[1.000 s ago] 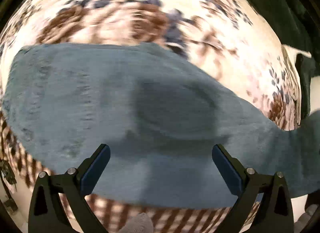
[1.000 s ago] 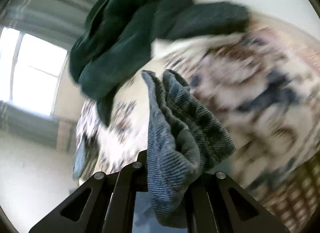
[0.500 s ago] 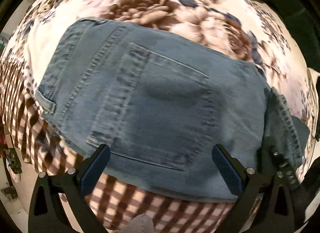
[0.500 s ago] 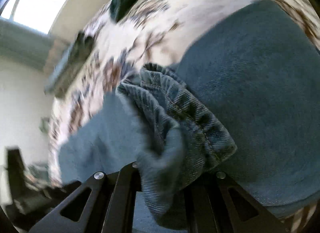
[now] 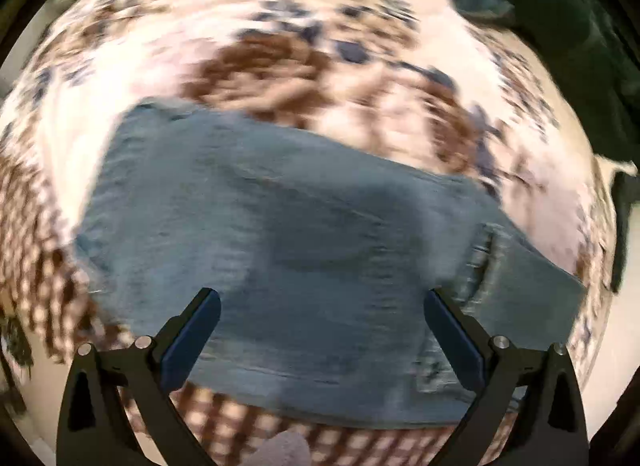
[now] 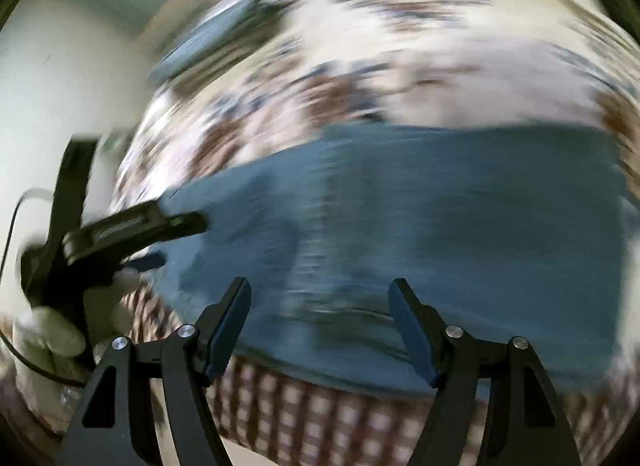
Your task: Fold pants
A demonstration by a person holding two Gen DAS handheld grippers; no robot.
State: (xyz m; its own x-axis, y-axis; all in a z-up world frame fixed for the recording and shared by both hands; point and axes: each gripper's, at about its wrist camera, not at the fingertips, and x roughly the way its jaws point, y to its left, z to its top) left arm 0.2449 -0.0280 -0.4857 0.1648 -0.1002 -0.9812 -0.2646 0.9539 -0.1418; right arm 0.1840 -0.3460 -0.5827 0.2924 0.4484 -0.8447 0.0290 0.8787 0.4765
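Left wrist view: blue denim pants (image 5: 304,250) are laid flat on a cream bedspread printed with brown and navy flowers (image 5: 280,57), whose near border is brown-and-white check. A dark green heap of fabric (image 5: 568,49) is seen at the far right edge. The left gripper (image 5: 322,330) is held above the denim, jaws wide apart, nothing between them. Right wrist view: the same pants (image 6: 420,225) are spread across the bedspread (image 6: 420,65); a pale wall (image 6: 60,85) is seen at the left. The right gripper (image 6: 320,326) is held with jaws just opened, apart and empty. All is blurred.
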